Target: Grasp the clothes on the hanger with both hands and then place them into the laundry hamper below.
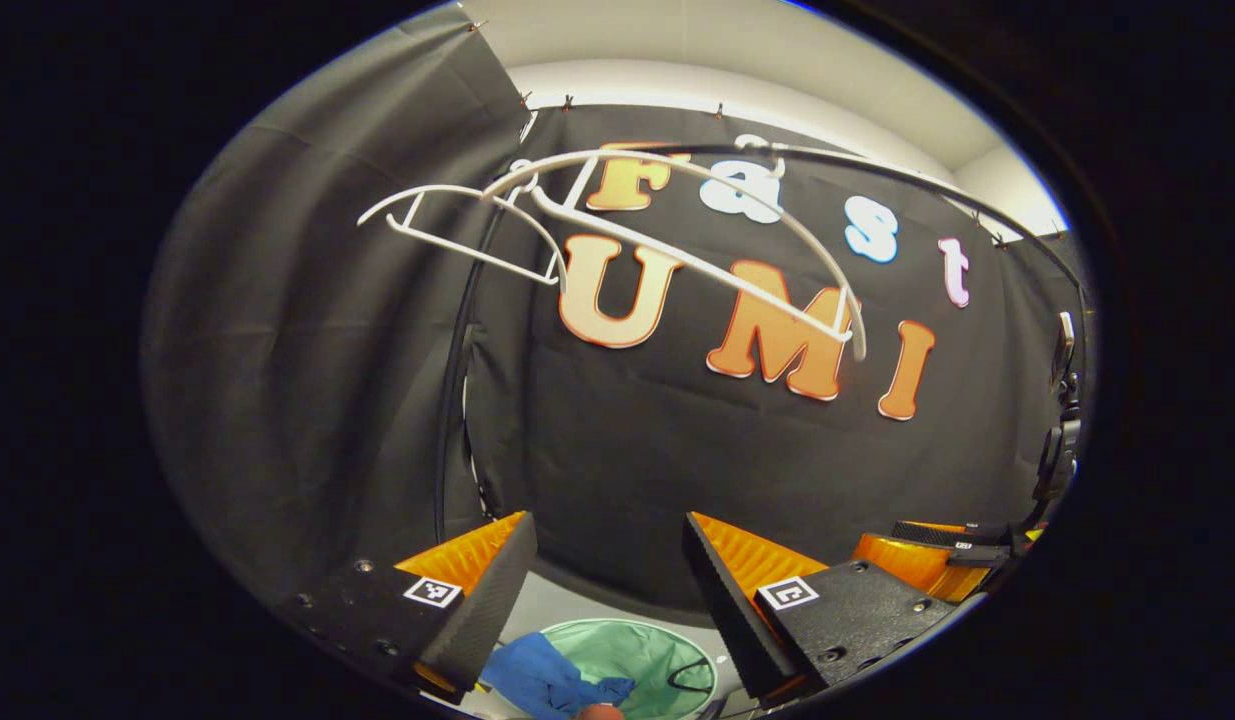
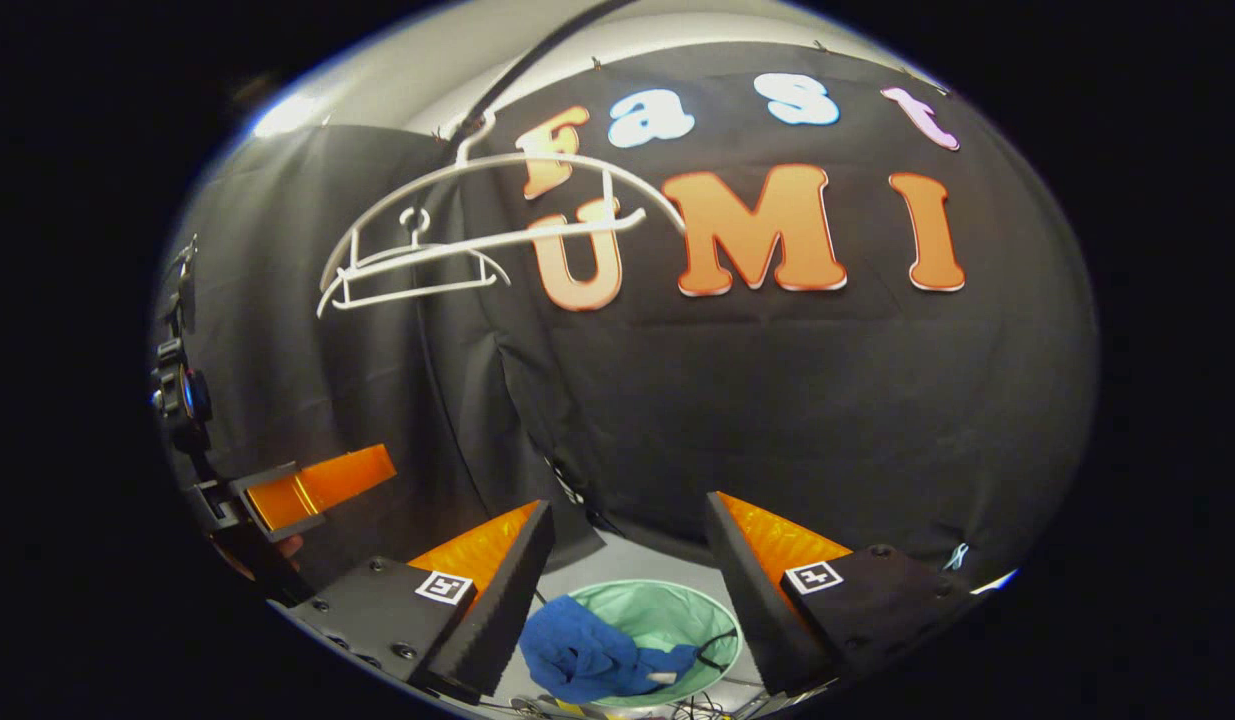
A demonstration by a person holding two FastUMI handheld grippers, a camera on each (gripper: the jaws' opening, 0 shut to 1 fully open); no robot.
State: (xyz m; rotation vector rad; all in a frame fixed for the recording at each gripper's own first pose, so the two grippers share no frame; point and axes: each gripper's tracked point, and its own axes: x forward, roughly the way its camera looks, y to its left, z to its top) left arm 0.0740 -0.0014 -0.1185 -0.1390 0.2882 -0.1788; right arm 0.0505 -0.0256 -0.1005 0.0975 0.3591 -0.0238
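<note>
We've got both grippers, left (image 1: 607, 590) & right (image 2: 627, 570), spread wide w/ nothing between the jaws, soft crumpled blue cloth (image 2: 592, 655) lying below & between them, draped over the near-left rim of the round green mesh hamper (image 2: 677, 610), bare white wire hangers (image 2: 477, 235) up on the rail.

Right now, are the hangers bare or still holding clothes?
Bare: both white hangers hang empty on the rail, and the blue garment lies on the green hamper below.
</note>
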